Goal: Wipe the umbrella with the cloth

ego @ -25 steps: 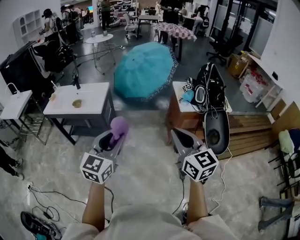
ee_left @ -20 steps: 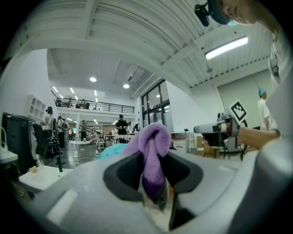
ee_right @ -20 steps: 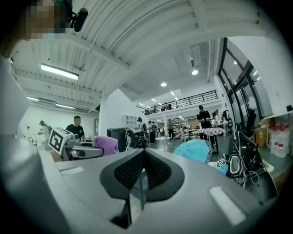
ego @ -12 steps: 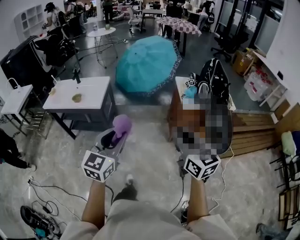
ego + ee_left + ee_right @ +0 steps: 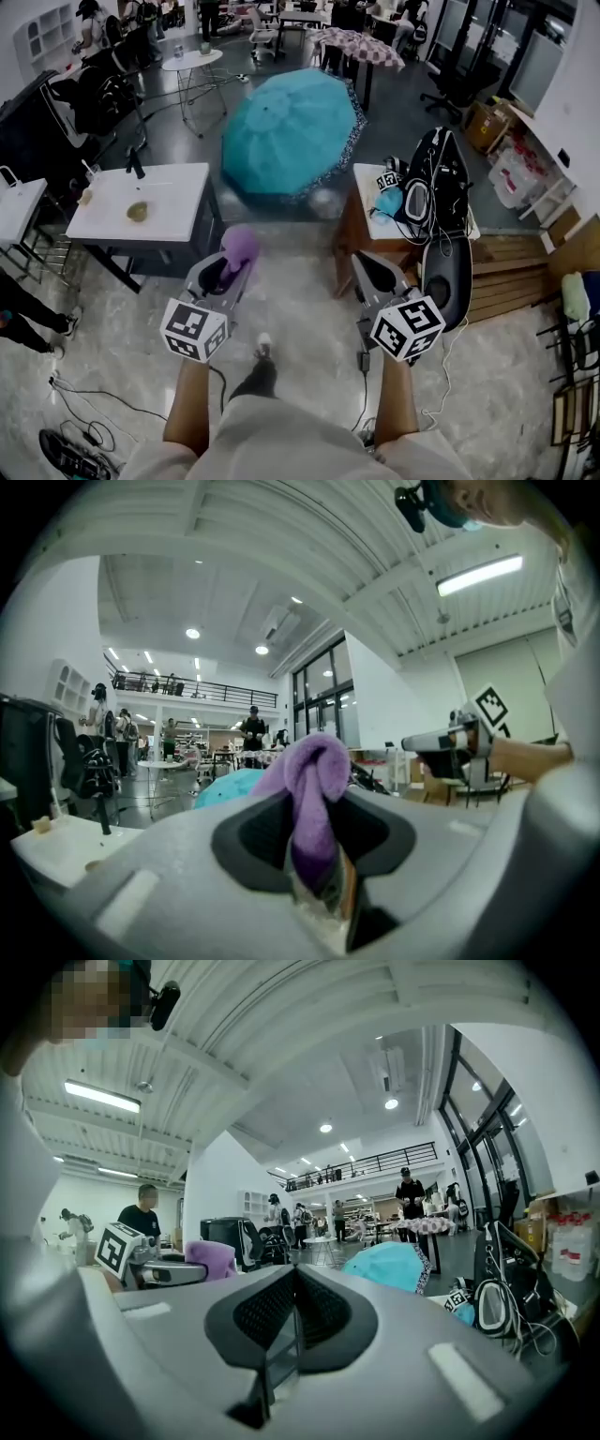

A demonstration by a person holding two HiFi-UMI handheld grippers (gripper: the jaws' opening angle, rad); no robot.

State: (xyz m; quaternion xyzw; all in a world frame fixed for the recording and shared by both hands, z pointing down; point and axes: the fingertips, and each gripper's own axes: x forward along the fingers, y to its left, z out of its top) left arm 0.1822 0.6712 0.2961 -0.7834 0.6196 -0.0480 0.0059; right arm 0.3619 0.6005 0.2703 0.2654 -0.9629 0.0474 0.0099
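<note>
Umbrella (image 5: 291,131): open, teal canopy, domed, smooth fabric with a dark patterned band along the rim. It stands tilted on the dark floor (image 5: 398,117), canopy turned toward the person, just past the far edges of the white table (image 5: 164,202) and the wooden stand (image 5: 347,239), roughly between them.

Cloth (image 5: 237,248): lilac, soft, bunched into a rounded fold. It is well apart from the umbrella.

Left gripper (image 5: 225,274): jaws clamped on the cloth, the fold bulging up past the tips.

Right gripper (image 5: 370,272): ribbed dark pads pressed together, nothing between them. It is held level beside the left gripper over pale marbled flooring.
</note>
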